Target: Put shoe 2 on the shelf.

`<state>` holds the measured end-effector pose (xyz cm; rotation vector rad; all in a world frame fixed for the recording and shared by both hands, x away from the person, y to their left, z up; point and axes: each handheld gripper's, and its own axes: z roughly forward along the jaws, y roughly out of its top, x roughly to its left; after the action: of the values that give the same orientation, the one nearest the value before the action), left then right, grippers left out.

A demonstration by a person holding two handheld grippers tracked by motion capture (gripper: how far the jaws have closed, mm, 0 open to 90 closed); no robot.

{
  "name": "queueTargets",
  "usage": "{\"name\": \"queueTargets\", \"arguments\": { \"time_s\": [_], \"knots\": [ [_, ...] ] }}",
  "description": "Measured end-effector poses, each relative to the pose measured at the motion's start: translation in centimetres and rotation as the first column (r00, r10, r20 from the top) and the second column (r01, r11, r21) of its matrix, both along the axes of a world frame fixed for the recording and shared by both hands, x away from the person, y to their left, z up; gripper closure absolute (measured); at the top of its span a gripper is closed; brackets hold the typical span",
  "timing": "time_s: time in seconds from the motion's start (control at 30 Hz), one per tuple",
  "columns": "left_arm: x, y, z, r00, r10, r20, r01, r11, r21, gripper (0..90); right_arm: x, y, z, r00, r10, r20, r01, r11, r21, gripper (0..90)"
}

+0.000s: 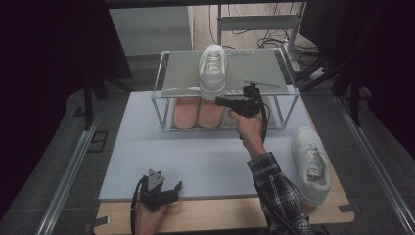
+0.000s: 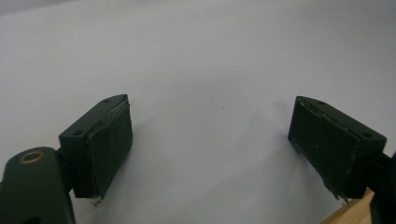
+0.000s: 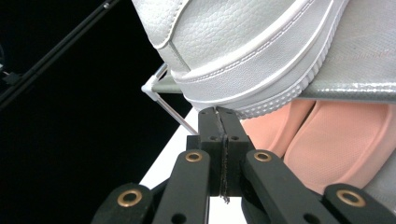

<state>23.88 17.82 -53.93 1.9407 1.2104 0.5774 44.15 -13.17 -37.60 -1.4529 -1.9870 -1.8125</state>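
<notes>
The clear two-tier shoe rack [image 1: 161, 93] sits at the mat's far edge with a white leather sneaker [image 1: 213, 68] on its grey top shelf, heel hanging over the front edge, and a pair of pink mesh shoes [image 1: 198, 112] on the lower shelf. The right gripper [image 1: 219, 101] has its jaws pressed together on nothing, tips right at the sneaker's ribbed rubber heel. The left gripper [image 1: 177, 186] rests wide open and empty at the mat's near edge. A second white sneaker [image 1: 311, 164] lies at the right edge.

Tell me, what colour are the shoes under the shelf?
Salmon pink shoes, seen best in the right gripper view.
</notes>
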Motion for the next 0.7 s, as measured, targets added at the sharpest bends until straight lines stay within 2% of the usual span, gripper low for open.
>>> {"name": "queueTargets", "arguments": {
  "time_s": [0.27, 0.47, 0.7],
  "knots": [
    [0.0, 0.0, 0.0, 1.0, 0.0, 0.0, 0.0, 1.0, 0.0, 13.7, 0.66, 0.42, -0.03, 0.9999, -0.014, 0.007, 0.014, 0.9998, -0.012, 90.0],
    [-0.01, 0.0, 0.0, 1.0, 0.0, 0.0, 0.0, 1.0, 0.0, 13.7, 0.5, 0.45, 0.14, 0.9999, -0.014, 0.007, 0.014, 0.9995, -0.029, 89.9],
    [0.0, 0.0, -0.01, 1.0, 0.0, 0.0, 0.0, 1.0, 0.0, 13.7, 0.04, 0.36, -0.04, 1.0, 0.004, 0.005, -0.004, 0.9997, -0.023, 89.8]
  ]
}}
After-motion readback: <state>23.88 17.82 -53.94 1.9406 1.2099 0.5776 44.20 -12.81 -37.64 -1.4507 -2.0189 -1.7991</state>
